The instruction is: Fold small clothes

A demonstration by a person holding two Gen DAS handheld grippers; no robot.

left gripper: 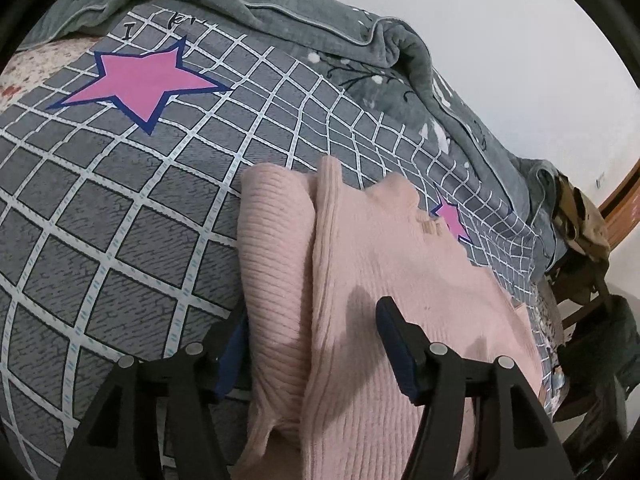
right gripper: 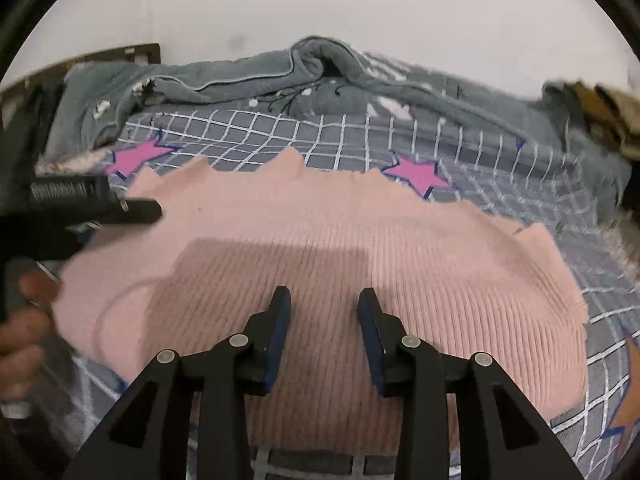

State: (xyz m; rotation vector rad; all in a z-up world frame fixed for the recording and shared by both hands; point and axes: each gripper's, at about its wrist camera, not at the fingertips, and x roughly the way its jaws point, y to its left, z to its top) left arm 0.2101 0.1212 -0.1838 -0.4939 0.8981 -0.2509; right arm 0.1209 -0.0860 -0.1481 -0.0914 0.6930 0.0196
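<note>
A pink ribbed knit garment [left gripper: 380,280] lies on a grey grid-patterned bedsheet [left gripper: 120,216]; its left side is folded over the body along a lengthwise ridge. My left gripper [left gripper: 312,320] is open, its fingers straddling the folded left edge, close above the fabric. In the right wrist view the garment [right gripper: 340,240] spreads wide across the bed. My right gripper [right gripper: 324,304] is open and empty, hovering over the garment's near middle. The left gripper's body [right gripper: 80,208] shows blurred at the left, held by a hand.
A rumpled grey-green blanket [right gripper: 280,76] lies along the bed's far side against a white wall. Pink stars [left gripper: 140,80] mark the sheet. A pile of olive and tan cloth [left gripper: 580,224] sits past the bed's right end, beside a wooden frame.
</note>
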